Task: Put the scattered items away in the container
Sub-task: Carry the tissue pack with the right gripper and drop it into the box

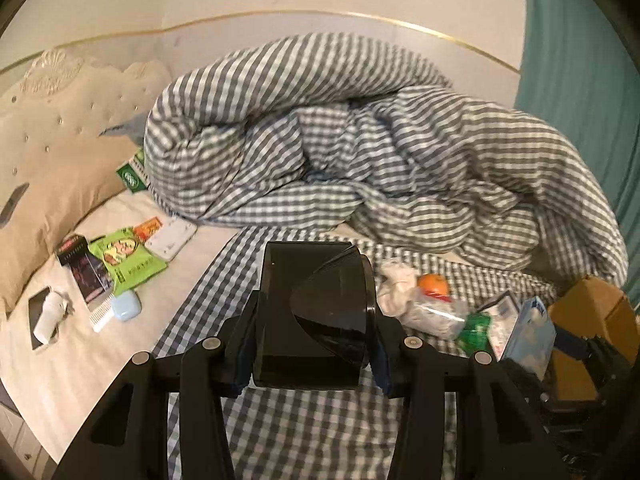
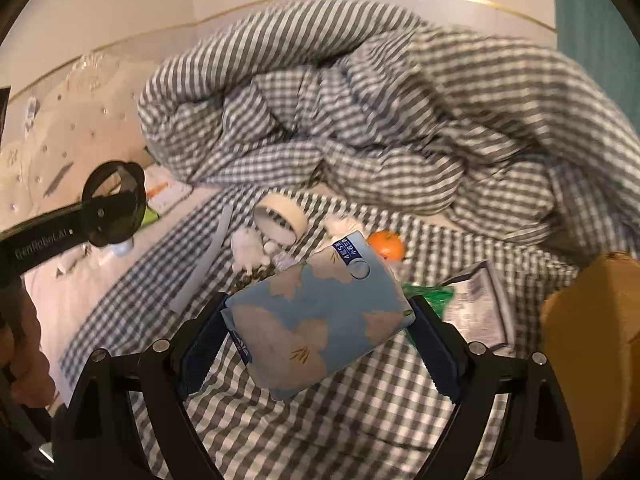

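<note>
- left gripper (image 1: 310, 350): jaws clamped on a dark smoked-plastic holder (image 1: 316, 312), pads against its two flat sides; the curved open end faces away from the fingers, so the side grip likely keeps it from rolling.
- right gripper (image 2: 320, 330): jaws spread wide and pressed on a blue floral tissue pack (image 2: 320, 316), held across its short width; the pack sits tilted between the pads, its soft wrapper dented where the pads press.
- just beyond the right fingertips: an orange (image 2: 386, 245), a white tape roll (image 2: 280, 218), crumpled white tissues (image 2: 250, 250), a green wrapper (image 2: 430, 296) and a printed packet (image 2: 478, 300), all loose on the checked sheet (image 2: 340, 420).
- beyond the left fingers, off to their left: a green snack bag (image 1: 128, 260), dark box (image 1: 84, 276), pale blue case (image 1: 126, 306), white tube (image 1: 48, 316) on the white mattress pad (image 1: 56, 380).
- container: the cardboard box (image 2: 592, 340) to the right of the right fingers, edge of bed; both held items look bound for it.
- farthest out: heaped gingham duvet (image 1: 380, 140), not part of the job.
</note>
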`<state>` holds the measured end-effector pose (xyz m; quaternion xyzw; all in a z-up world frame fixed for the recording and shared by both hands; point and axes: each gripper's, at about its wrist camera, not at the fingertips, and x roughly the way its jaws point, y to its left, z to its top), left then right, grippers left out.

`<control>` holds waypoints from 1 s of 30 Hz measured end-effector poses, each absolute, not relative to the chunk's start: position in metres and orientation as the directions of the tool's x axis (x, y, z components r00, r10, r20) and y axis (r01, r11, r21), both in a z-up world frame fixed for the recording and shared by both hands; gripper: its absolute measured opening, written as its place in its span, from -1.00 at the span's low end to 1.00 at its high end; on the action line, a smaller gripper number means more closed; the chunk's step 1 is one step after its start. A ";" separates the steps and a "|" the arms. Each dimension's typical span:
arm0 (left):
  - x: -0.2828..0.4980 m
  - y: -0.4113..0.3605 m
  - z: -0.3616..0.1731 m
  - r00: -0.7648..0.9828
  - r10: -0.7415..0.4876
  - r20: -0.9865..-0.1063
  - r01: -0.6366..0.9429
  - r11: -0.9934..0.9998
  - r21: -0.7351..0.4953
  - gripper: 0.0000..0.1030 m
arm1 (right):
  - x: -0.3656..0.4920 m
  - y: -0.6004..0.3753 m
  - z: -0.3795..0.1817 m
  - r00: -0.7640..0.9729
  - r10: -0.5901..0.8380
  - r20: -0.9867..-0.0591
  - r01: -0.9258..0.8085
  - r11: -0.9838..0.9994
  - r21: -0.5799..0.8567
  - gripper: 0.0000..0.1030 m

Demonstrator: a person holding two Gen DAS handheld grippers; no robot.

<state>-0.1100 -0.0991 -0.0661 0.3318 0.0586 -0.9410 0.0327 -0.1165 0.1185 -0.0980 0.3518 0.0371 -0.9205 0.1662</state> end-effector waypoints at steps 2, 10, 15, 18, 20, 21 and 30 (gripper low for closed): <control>-0.101 -0.091 -0.056 -0.787 -0.017 -0.617 0.086 -0.993 -0.082 -0.08 | -0.105 0.128 -0.086 -0.715 -0.281 -0.640 0.324 -0.945 0.054 0.70; -0.065 -0.051 -0.020 -0.821 0.017 -0.570 0.012 -0.999 -0.047 -0.08 | -0.061 0.165 -0.043 -0.776 -0.263 -0.573 0.281 -0.958 0.060 0.70; -0.048 -0.018 -0.001 -0.841 0.053 -0.539 -0.039 -0.999 -0.037 -0.08 | -0.037 0.199 -0.020 -0.809 -0.245 -0.535 0.249 -0.966 0.066 0.71; -0.042 0.002 0.007 -0.846 0.077 -0.528 -0.069 -0.997 -0.036 -0.08 | -0.025 0.220 -0.008 -0.829 -0.221 -0.514 0.221 -0.973 0.062 0.71; -0.040 0.015 0.010 -0.846 0.090 -0.526 -0.088 -0.996 -0.030 -0.07 | -0.017 0.234 -0.001 -0.841 -0.205 -0.501 0.200 -0.978 0.064 0.71; -0.039 0.022 0.010 -0.844 0.097 -0.527 -0.097 -0.995 -0.029 -0.07 | -0.014 0.241 0.001 -0.844 -0.197 -0.498 0.190 -0.980 0.065 0.71; -0.038 0.089 0.006 -0.821 0.196 -0.536 -0.208 -0.977 -0.040 -0.07 | 0.008 0.322 -0.002 -0.856 -0.053 -0.514 0.038 -0.998 0.040 0.71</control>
